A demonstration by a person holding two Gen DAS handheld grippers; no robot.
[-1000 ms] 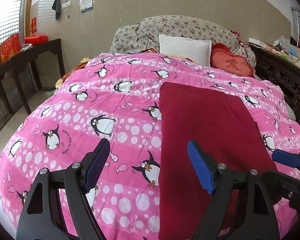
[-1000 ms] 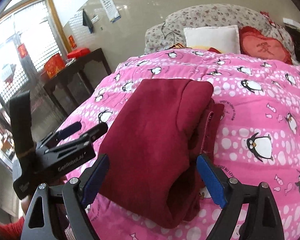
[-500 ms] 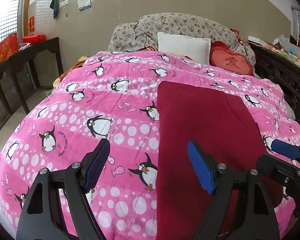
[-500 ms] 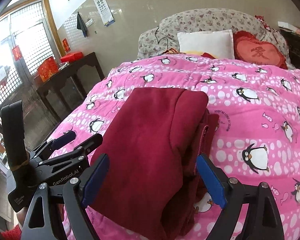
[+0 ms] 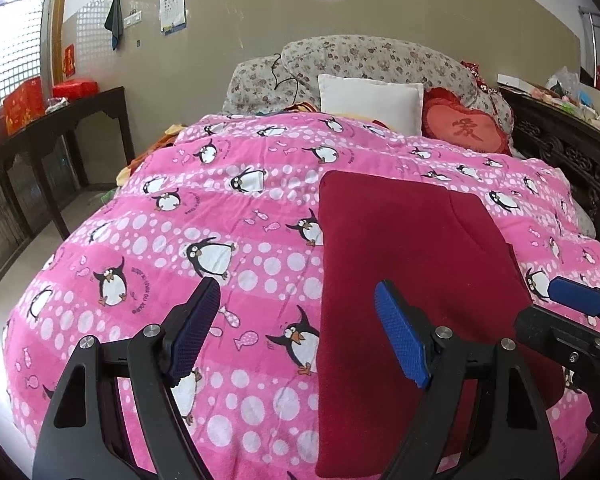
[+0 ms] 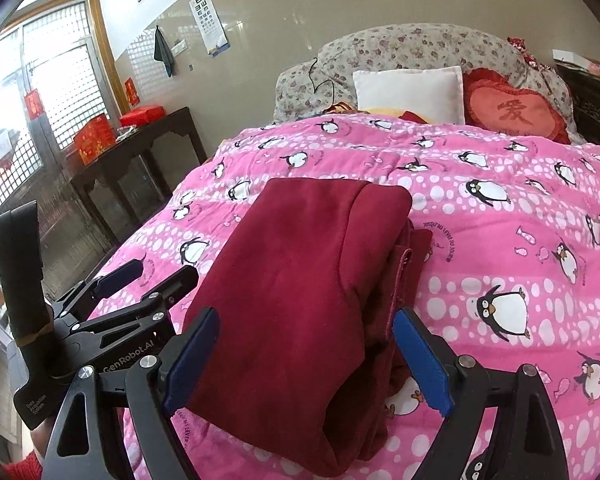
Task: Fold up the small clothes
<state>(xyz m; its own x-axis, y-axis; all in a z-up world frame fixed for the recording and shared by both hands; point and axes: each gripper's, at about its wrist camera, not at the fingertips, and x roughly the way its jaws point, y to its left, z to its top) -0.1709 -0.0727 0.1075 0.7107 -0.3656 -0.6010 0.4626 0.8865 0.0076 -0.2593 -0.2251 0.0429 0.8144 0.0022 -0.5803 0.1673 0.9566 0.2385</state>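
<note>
A dark red garment (image 5: 416, 280) lies folded in a long rectangle on the pink penguin quilt (image 5: 228, 240); in the right wrist view (image 6: 312, 288) its layered edges show along the right side. My left gripper (image 5: 300, 328) is open and empty, held above the quilt at the garment's left edge. My right gripper (image 6: 308, 352) is open and empty, held above the garment's near end. Each gripper shows in the other's view: the right one (image 5: 572, 320) at the garment's right side, the left one (image 6: 140, 288) to the garment's left.
A white pillow (image 5: 370, 102), a red heart cushion (image 5: 466, 130) and a floral bolster (image 5: 360, 60) lie at the bed's head. A dark side table (image 5: 52, 132) with red boxes stands to the left. A carved dark cabinet (image 5: 572, 148) stands to the right.
Both grippers have drawn back and risen a little from the garment, staying open. The garment has not moved.
</note>
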